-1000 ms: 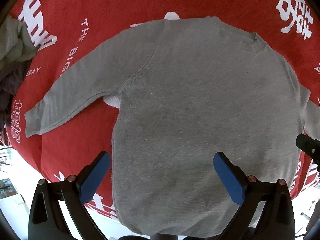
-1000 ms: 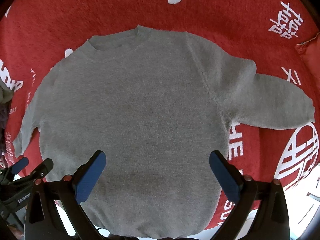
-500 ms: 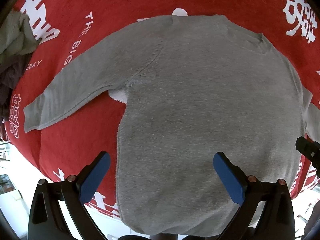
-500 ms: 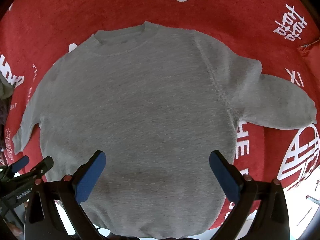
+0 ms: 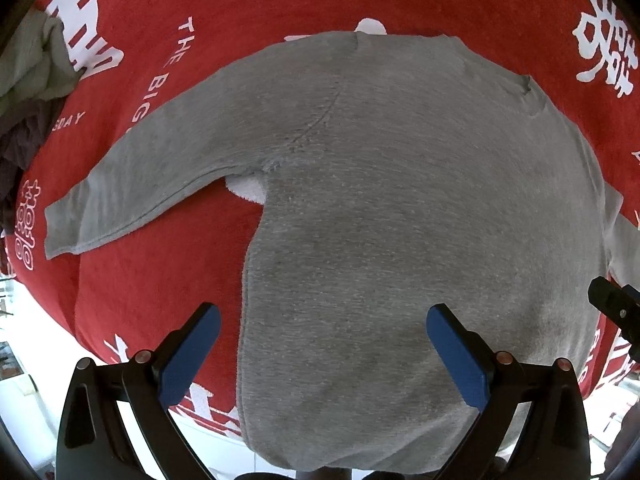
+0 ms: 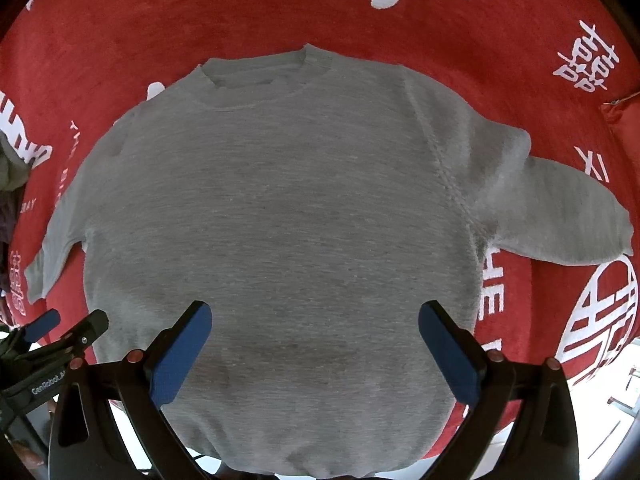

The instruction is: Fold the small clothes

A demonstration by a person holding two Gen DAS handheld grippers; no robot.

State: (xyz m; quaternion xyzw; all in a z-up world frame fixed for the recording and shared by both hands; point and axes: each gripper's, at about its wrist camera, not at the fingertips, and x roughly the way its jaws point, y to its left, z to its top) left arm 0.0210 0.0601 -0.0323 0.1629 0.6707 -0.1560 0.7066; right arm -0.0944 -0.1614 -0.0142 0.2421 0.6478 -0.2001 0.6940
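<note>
Left wrist view cuts off the far sleeve of the fuzzy gray sweater (image 5: 400,208), which lies flat on a red blanket (image 5: 280,4) with white lettering. Crumpled clothes (image 5: 28,76) sit at the edge. Left gripper (image 5: 323,322) and right gripper (image 6: 315,318) fingers are spread wide, holding nothing.

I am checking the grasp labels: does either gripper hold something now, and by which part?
Nothing is held. The left gripper and the right gripper are both open above the sweater, which lies flat.
</note>
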